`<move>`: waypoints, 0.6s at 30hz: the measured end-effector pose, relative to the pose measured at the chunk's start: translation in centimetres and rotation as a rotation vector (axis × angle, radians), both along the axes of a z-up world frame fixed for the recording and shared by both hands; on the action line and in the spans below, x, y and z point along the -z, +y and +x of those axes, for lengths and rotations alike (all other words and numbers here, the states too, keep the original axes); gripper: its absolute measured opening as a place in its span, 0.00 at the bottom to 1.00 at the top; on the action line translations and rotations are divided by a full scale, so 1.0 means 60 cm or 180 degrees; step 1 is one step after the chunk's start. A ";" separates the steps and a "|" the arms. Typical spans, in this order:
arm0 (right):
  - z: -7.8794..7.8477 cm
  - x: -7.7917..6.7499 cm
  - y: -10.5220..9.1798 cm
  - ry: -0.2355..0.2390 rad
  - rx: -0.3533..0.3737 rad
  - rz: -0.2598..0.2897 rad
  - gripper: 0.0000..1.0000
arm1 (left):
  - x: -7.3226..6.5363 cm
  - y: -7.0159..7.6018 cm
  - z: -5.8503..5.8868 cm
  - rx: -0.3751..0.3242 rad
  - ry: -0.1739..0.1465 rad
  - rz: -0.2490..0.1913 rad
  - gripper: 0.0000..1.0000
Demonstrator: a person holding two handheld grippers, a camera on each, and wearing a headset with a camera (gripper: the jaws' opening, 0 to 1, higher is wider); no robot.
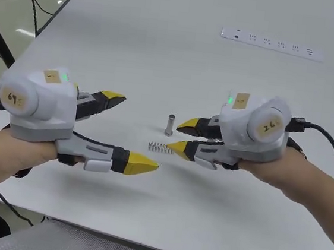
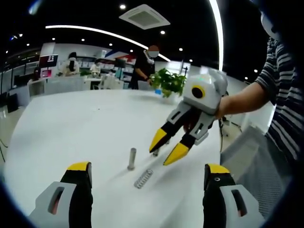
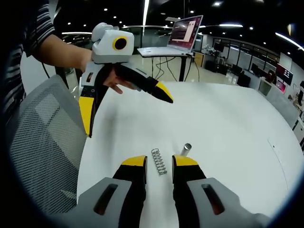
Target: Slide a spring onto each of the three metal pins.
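Observation:
A short metal pin (image 1: 170, 125) stands upright on the white table (image 1: 162, 53). A small coil spring (image 1: 160, 147) lies on its side just in front of the pin. My right gripper (image 1: 179, 136) is open by a narrow gap, its yellow tips right beside the spring. In the right gripper view the spring (image 3: 158, 161) lies just ahead of the gap between my fingertips, with the pin (image 3: 185, 149) slightly to the right. My left gripper (image 1: 129, 132) is wide open and holds nothing, a little left of both. From its view the pin (image 2: 131, 158) and spring (image 2: 143, 178) lie ahead.
A white power strip (image 1: 271, 43) lies at the far side of the table. The table's front edge (image 1: 114, 233) runs close to my hands. A mesh office chair (image 3: 38, 142) stands beside the table. A laptop (image 3: 183, 33) sits far back.

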State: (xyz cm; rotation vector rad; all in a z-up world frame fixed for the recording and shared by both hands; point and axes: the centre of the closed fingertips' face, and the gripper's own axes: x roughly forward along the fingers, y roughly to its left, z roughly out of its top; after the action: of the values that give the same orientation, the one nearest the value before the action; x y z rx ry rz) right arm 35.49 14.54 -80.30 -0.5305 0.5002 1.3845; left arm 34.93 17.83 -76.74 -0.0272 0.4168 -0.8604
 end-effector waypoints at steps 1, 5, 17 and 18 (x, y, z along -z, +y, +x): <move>-0.001 0.003 0.001 0.0002 -0.0016 -0.0011 0.18 | 0.000 0.000 0.000 -0.0001 0.0000 0.0001 0.95; -0.003 0.017 0.001 0.0009 -0.0053 -0.0095 0.18 | 0.001 0.001 0.000 -0.0007 0.0006 -0.0005 0.95; -0.005 0.053 0.016 0.0006 -0.0151 -0.0296 0.16 | 0.006 0.005 -0.001 -0.0018 0.0030 -0.0006 0.95; -0.005 0.055 0.017 -0.0001 -0.0155 -0.0310 0.16 | 0.006 0.006 -0.001 -0.0019 0.0030 -0.0005 0.95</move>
State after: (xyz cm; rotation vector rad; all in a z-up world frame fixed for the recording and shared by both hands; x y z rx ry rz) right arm 35.20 15.56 -83.61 -0.6253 0.5597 1.4117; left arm 34.90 18.18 -77.09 -0.0339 0.4247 -0.8550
